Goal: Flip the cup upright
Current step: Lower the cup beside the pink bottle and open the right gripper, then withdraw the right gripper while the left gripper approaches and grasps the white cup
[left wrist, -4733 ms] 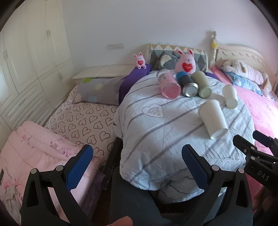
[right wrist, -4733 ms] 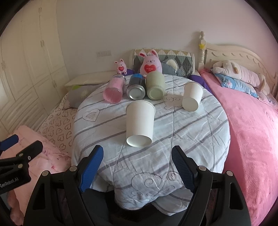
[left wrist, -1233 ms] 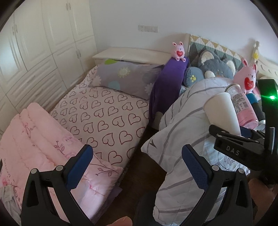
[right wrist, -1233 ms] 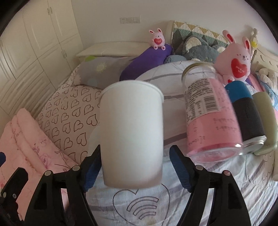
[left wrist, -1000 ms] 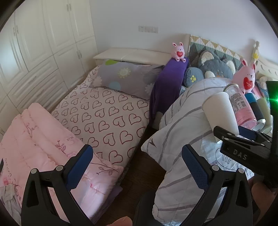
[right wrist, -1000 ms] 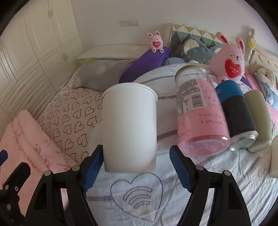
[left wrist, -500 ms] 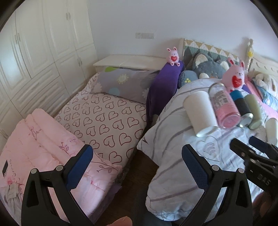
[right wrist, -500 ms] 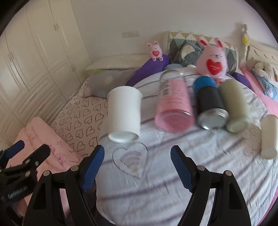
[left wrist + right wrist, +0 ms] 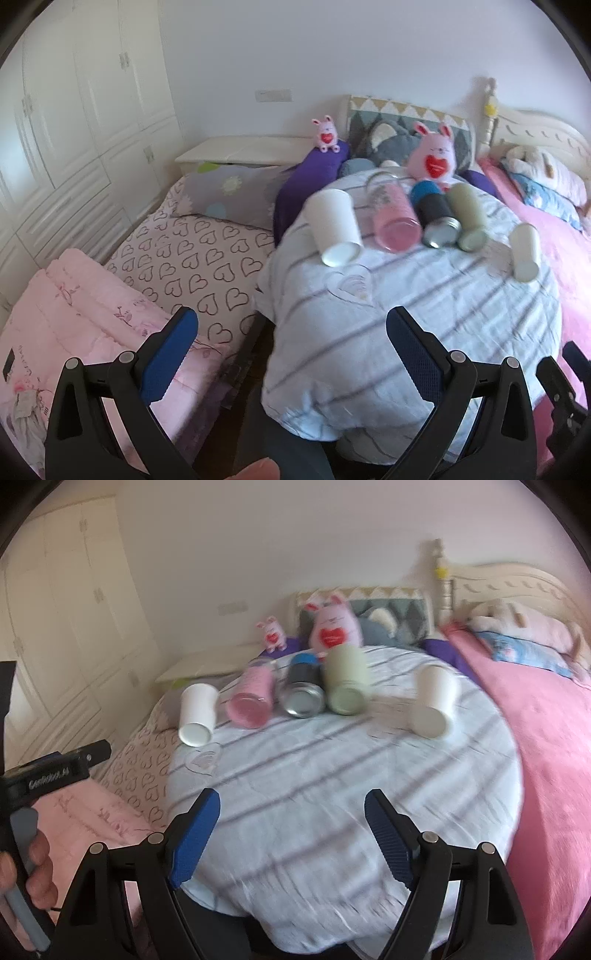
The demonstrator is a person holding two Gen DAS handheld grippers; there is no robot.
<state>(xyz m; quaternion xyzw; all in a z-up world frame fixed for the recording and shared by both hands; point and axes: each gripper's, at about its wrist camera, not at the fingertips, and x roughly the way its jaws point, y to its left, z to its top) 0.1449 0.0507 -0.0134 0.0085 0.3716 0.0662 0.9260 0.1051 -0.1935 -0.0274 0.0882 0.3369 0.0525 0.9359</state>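
Observation:
A white paper cup (image 9: 334, 228) (image 9: 197, 714) lies on its side at the left end of a row on the striped round table (image 9: 424, 317) (image 9: 332, 775), its flat base toward me. A second white cup (image 9: 524, 251) (image 9: 434, 701) lies on its side at the right. My left gripper (image 9: 291, 354) is open and empty, low and left of the table. My right gripper (image 9: 291, 823) is open and empty, over the table's near part, well short of the cups.
Between the cups lie a pink jar (image 9: 393, 218) (image 9: 253, 698), a dark can (image 9: 436, 218) (image 9: 303, 692) and a green tumbler (image 9: 467, 218) (image 9: 345, 686). A pink plush rabbit (image 9: 432, 155) sits behind. A heart-print mattress (image 9: 192, 258) lies left, a pink bed (image 9: 554, 738) right.
The right gripper, which held the left cup a second ago, has let it go and pulled back. The cup now lies by the pink jar. Both cameras have drawn back.

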